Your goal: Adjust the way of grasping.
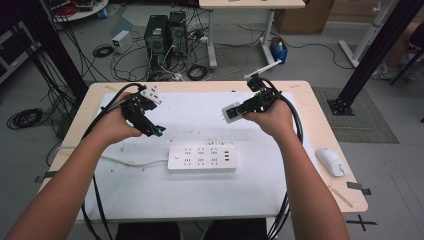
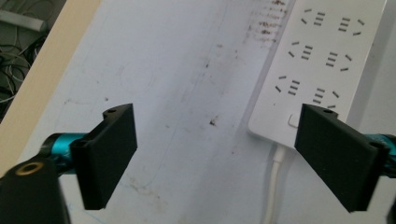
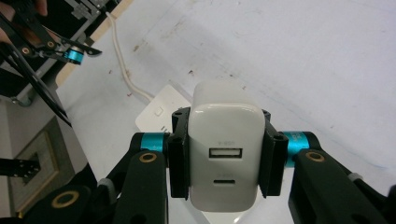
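A white power strip lies flat in the middle of the white mat, its cord running off to the left. My right gripper hovers above and behind the strip's right end, shut on a white USB charger. In the right gripper view the charger is clamped between the jaws of the right gripper, ports facing the camera, with the strip's end behind it. My left gripper hangs open over the mat left of the strip. The left gripper holds nothing, and the power strip lies at the upper right.
A white mouse rests near the table's right edge. The wooden table shows bare around the white mat. Computer towers and cables sit on the floor beyond the far edge. The strip's cord runs between the left jaws.
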Demonstrator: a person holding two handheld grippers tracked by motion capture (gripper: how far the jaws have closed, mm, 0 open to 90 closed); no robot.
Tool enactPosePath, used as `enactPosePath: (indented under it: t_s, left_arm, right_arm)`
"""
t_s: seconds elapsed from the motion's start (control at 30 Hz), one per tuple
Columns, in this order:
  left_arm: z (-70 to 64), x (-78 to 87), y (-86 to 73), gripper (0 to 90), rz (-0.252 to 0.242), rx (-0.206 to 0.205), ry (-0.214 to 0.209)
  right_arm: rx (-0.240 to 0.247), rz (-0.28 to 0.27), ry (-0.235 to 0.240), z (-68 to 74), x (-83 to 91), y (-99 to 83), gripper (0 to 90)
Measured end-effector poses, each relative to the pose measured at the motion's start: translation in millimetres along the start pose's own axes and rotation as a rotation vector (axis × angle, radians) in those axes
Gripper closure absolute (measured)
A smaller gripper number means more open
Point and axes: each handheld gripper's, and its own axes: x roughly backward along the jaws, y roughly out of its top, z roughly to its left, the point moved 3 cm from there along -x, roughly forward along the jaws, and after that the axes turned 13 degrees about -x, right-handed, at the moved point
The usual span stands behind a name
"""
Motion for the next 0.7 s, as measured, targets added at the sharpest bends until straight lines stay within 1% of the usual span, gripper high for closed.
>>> enactPosePath:
  t_s: [0.03,0.1,0.13,0.2,0.23,0.27,0.3,0.37,0.4,0.43,0.5,0.53,0.57,0.63,0.7]
  left_arm:
    - [1.6,1.3,-1.1,9.8,0.013,0.003,-0.005]
    - [4.6,3.3,-3.8,8.4,0.037,0.005,-0.02]
    - [6.4,4.2,-5.5,6.6,0.058,0.006,-0.017]
    - [9.9,7.8,-10.1,5.5,0.1,0.009,-0.024]
    - [11.6,9.1,-12.1,5.5,0.111,0.019,-0.025]
    - [11.6,9.1,-12.1,3.4,0.111,0.019,-0.025]
    - [15.1,11.7,-14.8,2.0,0.129,0.027,-0.018]
    - [19.9,15.5,-18.0,1.6,0.158,0.024,-0.013]
    - [19.9,15.5,-18.0,1.6,0.158,0.024,-0.013]
    - [22.6,17.6,-20.1,1.6,0.166,0.032,-0.022]
    - [24.0,18.3,-20.7,1.6,0.17,0.031,-0.023]
    - [26.1,18.5,-21.9,1.6,0.176,0.036,-0.044]
    - [26.3,17.6,-22.2,1.6,0.179,0.038,-0.049]
    - [27.0,15.8,-22.5,1.7,0.204,0.023,-0.044]
    - [27.5,13.3,-23.0,1.7,0.202,0.026,-0.067]
  right_arm:
    - [0.006,0.004,-0.01,0.2,4.3,0.9,62.4]
    - [0.014,0.014,-0.028,0.1,7.7,1.0,62.4]
    - [0.017,0.023,-0.042,0.1,9.4,0.7,62.4]
    - [0.021,0.045,-0.061,-0.5,13.6,-0.3,62.4]
    - [0.021,0.045,-0.061,-0.5,13.6,-0.3,62.4]
    - [0.021,0.045,-0.061,-0.5,13.6,-0.3,62.4]
    - [0.038,0.06,-0.085,-0.9,17.9,-0.8,62.4]
    - [0.04,0.062,-0.087,-1.6,20.7,-1.1,62.3]
    - [0.04,0.062,-0.087,-1.6,20.7,-1.1,62.3]
    - [0.037,0.061,-0.085,-2.6,22.2,-1.6,62.4]
    - [0.038,0.066,-0.089,-3.5,22.3,-2.2,62.4]
    - [0.041,0.068,-0.093,-3.6,21.9,-2.5,62.4]
    - [0.042,0.073,-0.095,-3.3,21.5,-2.8,62.4]
    - [0.044,0.079,-0.099,-2.0,20.7,-2.7,62.3]
    - [0.048,0.082,-0.101,-0.4,19.7,-1.9,62.4]
